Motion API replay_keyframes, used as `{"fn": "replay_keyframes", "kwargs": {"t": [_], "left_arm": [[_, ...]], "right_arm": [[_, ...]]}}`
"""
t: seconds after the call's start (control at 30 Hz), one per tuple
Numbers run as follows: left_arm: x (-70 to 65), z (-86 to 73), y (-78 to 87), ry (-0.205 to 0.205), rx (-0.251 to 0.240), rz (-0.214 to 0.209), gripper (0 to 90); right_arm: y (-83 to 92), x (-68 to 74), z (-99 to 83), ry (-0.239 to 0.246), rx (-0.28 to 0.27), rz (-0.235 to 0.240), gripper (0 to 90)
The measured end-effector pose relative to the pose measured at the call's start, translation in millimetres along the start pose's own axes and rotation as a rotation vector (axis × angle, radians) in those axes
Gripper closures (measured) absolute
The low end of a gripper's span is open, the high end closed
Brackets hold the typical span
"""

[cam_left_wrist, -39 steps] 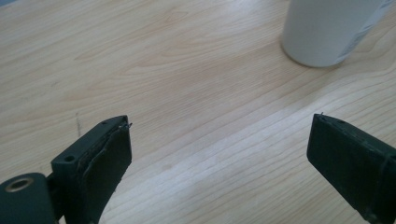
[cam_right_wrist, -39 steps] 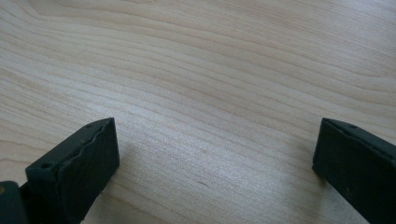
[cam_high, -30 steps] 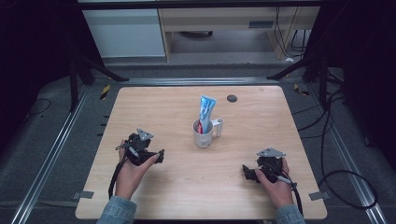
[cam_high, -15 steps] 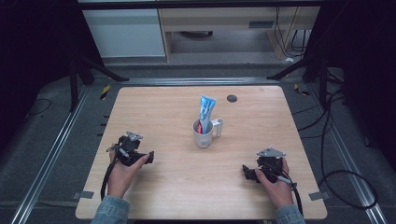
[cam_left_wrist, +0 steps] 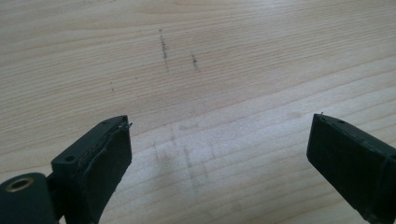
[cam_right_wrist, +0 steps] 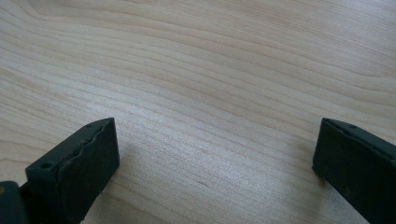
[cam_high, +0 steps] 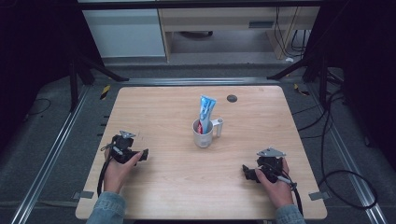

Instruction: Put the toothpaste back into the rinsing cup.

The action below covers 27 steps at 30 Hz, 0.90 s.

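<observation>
Grippers resting apart on the table (cam_high: 177,107), jaws spread wide.
Left gripper (cam_high: 143,155) is drifting toward eight o'clock since earlier; right gripper (cam_high: 246,171) (five o'clock) is staying put; mug (cam_high: 203,133) holding toothpaste (cam_high: 205,112) is standing centrally, unobstructed.

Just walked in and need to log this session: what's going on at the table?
A person sits at a light wooden table with a black two-jaw gripper in each hand. The left gripper and right gripper both rest low near the front edge, jaws wide open and empty. Between them, farther back, a white mug with its handle to the right holds an upright blue toothpaste tube; nothing touches it.
</observation>
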<state>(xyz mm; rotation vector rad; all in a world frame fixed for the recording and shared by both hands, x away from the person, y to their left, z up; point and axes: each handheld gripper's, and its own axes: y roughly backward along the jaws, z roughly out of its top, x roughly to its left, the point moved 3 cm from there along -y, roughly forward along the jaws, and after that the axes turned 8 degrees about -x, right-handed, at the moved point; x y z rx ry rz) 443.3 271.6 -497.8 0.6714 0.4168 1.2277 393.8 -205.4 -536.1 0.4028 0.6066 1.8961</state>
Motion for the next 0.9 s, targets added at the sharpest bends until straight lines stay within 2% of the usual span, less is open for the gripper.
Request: {"fn": "replay_keyframes", "kwargs": {"t": [0.5, 0.67, 0.77, 0.9], "left_arm": [[14.3, -11.7, -24.0, 0.028, 0.0, -0.01, 5.6], [15.8, -13.6, -28.3, 0.033, -0.044, -0.018, 3.2], [17.6, -16.3, -32.0, 0.035, -0.098, -0.023, 0.0], [18.2, -16.3, -32.1, 0.037, -0.097, -0.02, 0.0]], "right_arm": [[0.0, 0.0, 0.0, 0.0, 0.0, 0.0, 0.6], [0.0, 0.0, 0.0, 0.0, 0.0, 0.0, 0.6], [0.0, -0.1, 0.0, 0.001, 0.0, 0.0, 0.6], [0.2, -0.1, -0.2, 0.005, -0.001, 0.001, 0.6]]}}
